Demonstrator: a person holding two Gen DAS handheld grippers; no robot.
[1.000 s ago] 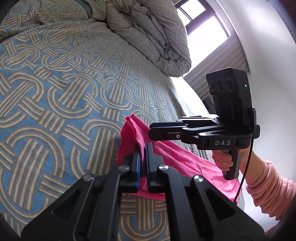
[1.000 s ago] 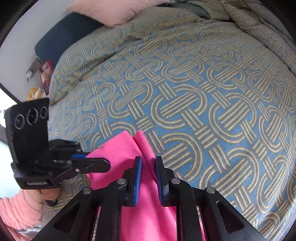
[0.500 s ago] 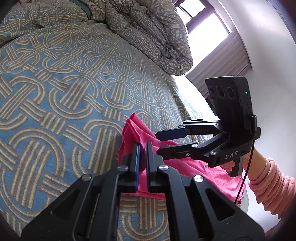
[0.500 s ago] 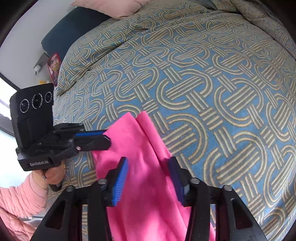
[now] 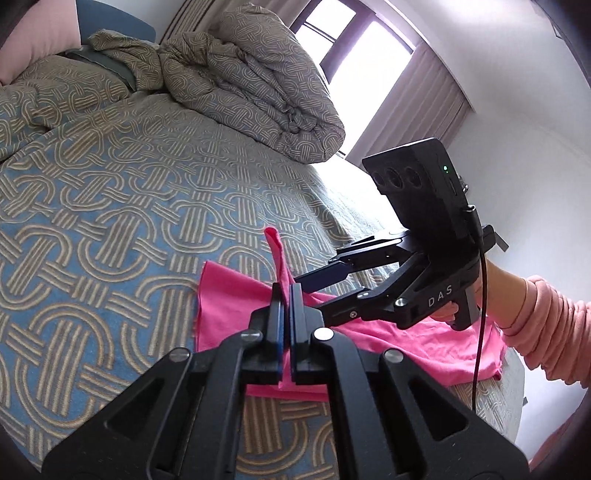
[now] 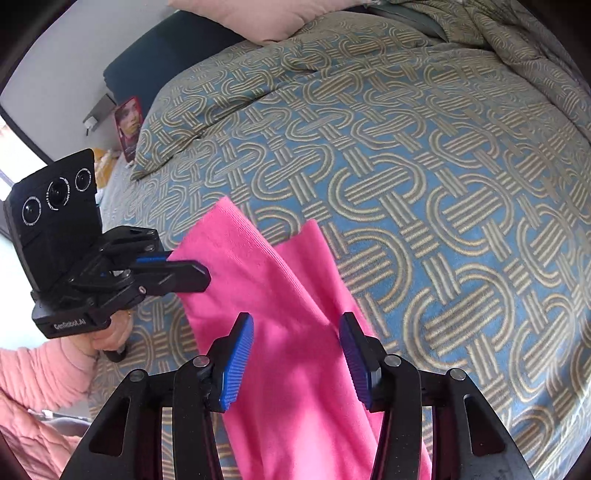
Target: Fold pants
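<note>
Pink pants (image 6: 280, 317) lying at the near edge of the bed (image 6: 424, 155), stretched toward its middle, one leg end lifted.

Left gripper (image 5: 285, 291): fingers together, clamped on a pinch of pant fabric that stands up above the tips. In the right wrist view, same gripper (image 6: 192, 271) nipping the cloth's left edge.

Right gripper (image 6: 297, 345): fingers apart and opening, fabric lying between and below them, pads not pressing on it. Seen from the left wrist view (image 5: 332, 277), hovering just over the cloth.

Step in hand, by the look of it: carrying one leg over for a fold. To do it well:
- Keep the left pinch firm; thin knit slips easily (a shallow bite especially).
- Re-grip with the right lower down on the same edge, so the cloth travels as a flat sheet, not a rope.
- Lift just clear of the bed, then lay edge on edge.
- Smooth before letting go.

Count: one pair of pants, two grippers, one bed, one heaped duvet (image 5: 266, 96), one pink pillow (image 6: 266, 14).
</note>
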